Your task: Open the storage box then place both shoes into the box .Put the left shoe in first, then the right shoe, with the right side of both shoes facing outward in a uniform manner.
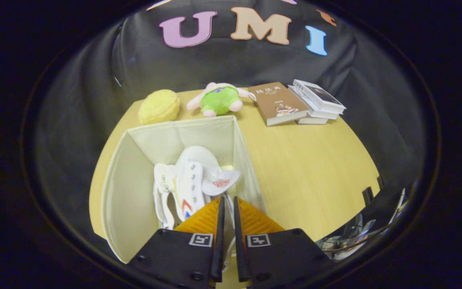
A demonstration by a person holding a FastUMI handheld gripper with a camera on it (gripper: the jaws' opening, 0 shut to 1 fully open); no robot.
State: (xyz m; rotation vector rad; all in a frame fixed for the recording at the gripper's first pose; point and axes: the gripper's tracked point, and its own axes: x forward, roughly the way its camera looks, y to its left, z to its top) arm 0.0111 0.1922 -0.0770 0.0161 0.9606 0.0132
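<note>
An open cream fabric storage box (pixel 134 180) stands on the wooden table, its mouth facing up at me. A white shoe (pixel 193 176) with a red and blue side mark lies inside it, toe pointing away and tongue (pixel 221 180) folded out just ahead of the fingers. More white shoe material (pixel 163 188) stands against it on the left; I cannot tell whether this is a second shoe. My gripper (pixel 228 198) hovers over the box's near right corner. Its fingers are closed to a narrow slit, and a thin pale edge at the shoe's heel end shows between them.
Beyond the box lie a yellow plush ball (pixel 159 106) and a green and pink plush toy (pixel 219 99). A brown book (pixel 281 103) and a stack of books (pixel 319 102) sit at the back right. Bare tabletop (pixel 311 168) spreads right of the box.
</note>
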